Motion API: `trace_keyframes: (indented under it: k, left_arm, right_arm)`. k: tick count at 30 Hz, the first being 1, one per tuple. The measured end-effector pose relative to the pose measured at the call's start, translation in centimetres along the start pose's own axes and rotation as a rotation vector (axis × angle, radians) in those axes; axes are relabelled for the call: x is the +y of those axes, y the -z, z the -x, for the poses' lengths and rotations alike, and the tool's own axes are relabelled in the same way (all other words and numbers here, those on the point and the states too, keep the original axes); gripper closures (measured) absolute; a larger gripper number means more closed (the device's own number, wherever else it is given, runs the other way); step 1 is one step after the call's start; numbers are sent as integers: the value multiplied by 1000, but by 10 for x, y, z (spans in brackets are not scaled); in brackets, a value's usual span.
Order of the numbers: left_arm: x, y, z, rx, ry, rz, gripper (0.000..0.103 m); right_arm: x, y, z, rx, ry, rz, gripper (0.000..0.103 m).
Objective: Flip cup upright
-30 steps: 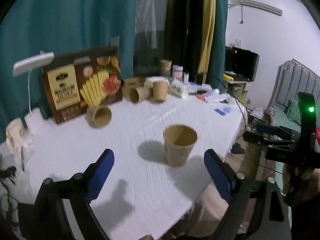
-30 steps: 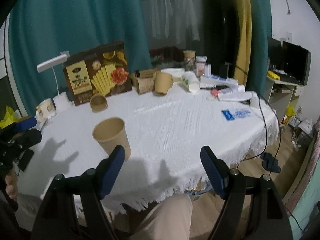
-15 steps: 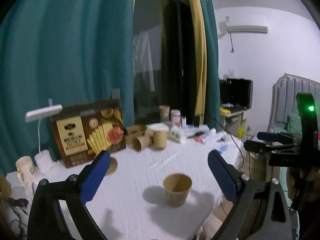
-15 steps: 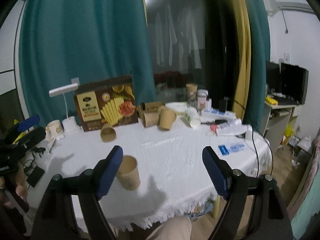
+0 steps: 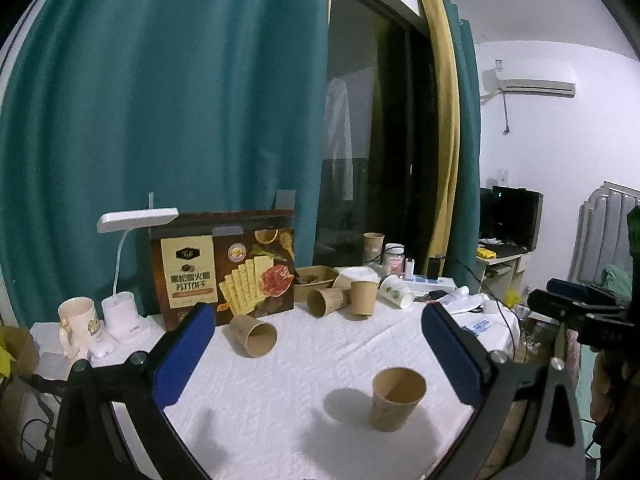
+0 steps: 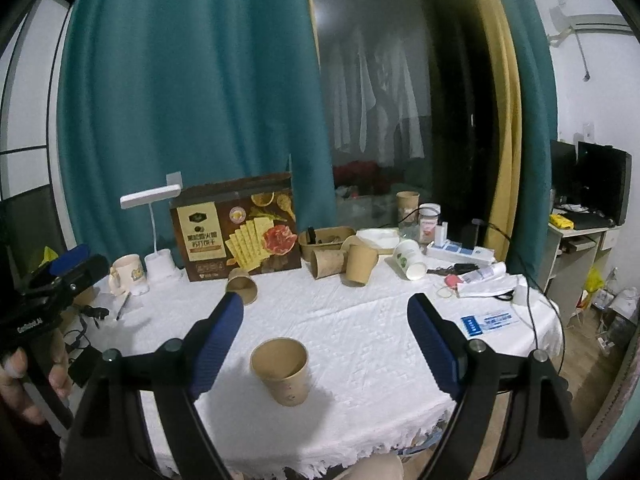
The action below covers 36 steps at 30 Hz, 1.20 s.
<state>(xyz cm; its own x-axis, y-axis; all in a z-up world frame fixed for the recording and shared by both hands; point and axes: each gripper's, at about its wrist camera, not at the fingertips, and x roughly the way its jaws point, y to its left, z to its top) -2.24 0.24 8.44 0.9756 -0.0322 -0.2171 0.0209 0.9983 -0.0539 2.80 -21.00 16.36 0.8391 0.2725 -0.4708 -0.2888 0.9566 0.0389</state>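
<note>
Standing mouth-up near the front edge of the white table (image 6: 360,320), the paper cup (image 6: 282,370) looks already righted. Left gripper (image 5: 320,352) hangs above the table, jaws spread wide and empty; right gripper (image 6: 324,344) likewise, the cup low between its fingers but untouched. Finishing well probably means lifting both straight away without brushing the light cup, leaving the tipped cup (image 5: 252,334) alone.

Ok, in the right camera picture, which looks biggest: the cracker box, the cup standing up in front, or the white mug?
1. cracker box
2. upright paper cup, though it is nearest the camera, which makes it look bigger
3. white mug
</note>
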Motion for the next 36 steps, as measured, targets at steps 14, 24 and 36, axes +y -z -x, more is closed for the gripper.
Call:
trace_keyframes:
  k: [14, 24, 36]
  left_arm:
    - [13, 17, -12, 39, 21, 9, 0]
    - [10, 18, -16, 46, 27, 3, 0]
    - [10, 18, -16, 46, 27, 0, 0]
  right_arm:
    - [14, 6, -36, 54, -23, 10, 21]
    - [14, 6, -38, 55, -25, 9, 21]
    - [13, 8, -39, 57, -26, 7, 21]
